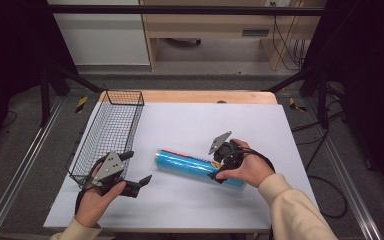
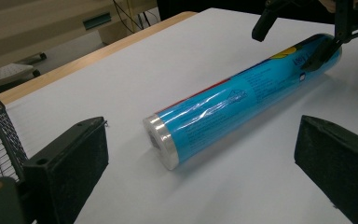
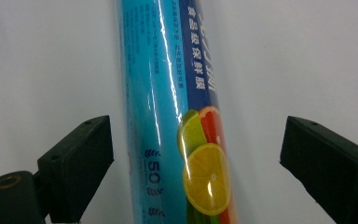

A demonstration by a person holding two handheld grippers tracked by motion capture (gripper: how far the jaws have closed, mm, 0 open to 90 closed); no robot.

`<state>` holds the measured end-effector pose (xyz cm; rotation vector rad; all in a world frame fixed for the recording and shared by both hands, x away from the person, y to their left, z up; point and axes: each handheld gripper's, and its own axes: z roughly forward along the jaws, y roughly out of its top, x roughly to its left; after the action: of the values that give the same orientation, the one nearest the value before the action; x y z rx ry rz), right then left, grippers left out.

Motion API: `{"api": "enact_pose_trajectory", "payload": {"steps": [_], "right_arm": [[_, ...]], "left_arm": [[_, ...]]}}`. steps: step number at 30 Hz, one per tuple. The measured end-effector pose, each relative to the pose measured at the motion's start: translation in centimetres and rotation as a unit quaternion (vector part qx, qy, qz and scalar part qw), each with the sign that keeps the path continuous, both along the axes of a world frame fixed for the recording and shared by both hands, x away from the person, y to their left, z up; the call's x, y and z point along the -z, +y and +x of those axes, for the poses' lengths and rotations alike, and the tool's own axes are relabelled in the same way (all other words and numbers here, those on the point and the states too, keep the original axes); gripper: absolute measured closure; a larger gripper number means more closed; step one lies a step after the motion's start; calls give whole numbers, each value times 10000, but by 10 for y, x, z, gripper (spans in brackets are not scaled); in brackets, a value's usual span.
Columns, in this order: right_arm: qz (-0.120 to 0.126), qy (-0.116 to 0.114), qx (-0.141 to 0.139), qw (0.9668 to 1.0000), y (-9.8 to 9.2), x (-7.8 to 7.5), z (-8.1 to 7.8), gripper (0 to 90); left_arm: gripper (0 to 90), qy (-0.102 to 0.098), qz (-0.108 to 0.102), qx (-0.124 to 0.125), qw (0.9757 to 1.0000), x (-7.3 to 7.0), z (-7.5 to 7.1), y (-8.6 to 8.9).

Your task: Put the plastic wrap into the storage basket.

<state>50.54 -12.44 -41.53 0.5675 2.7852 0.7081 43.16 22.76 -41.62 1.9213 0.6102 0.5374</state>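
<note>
Roll of cling film (image 1: 199,168) lies on its side on the white sheet (image 1: 195,125) covering the table, just right of the wire basket (image 1: 111,132) and apart from it. Packaging is blue, with citrus fruit printed near one end (seen in the right gripper view). Right gripper (image 1: 223,167) sits over the roll's right-hand end, jaws spread wide with the roll between them; the pads do not press on it. Left gripper (image 1: 136,172) rests near the sheet's front left, beside the basket, jaws apart and holding nothing, pointed toward the roll's near end. Roll's capped end (image 2: 160,138) faces that gripper.
</note>
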Motion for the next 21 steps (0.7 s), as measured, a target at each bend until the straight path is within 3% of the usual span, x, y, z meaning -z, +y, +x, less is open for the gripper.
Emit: {"api": "enact_pose_trajectory", "payload": {"steps": [5,13,21], "right_arm": [[-133,201,-63,9997,3,6,4,102],[-288,278,-209,9990,4,17,8,118],[-556,565,-250,9965,5,33,11,190]], "left_arm": [[29,-5,42,26,10000,-1,0,-1],[29,-51,74,37,10000,-4,-2,-3],[29,-48,119,2,9999,-5,-2,-3]]}}
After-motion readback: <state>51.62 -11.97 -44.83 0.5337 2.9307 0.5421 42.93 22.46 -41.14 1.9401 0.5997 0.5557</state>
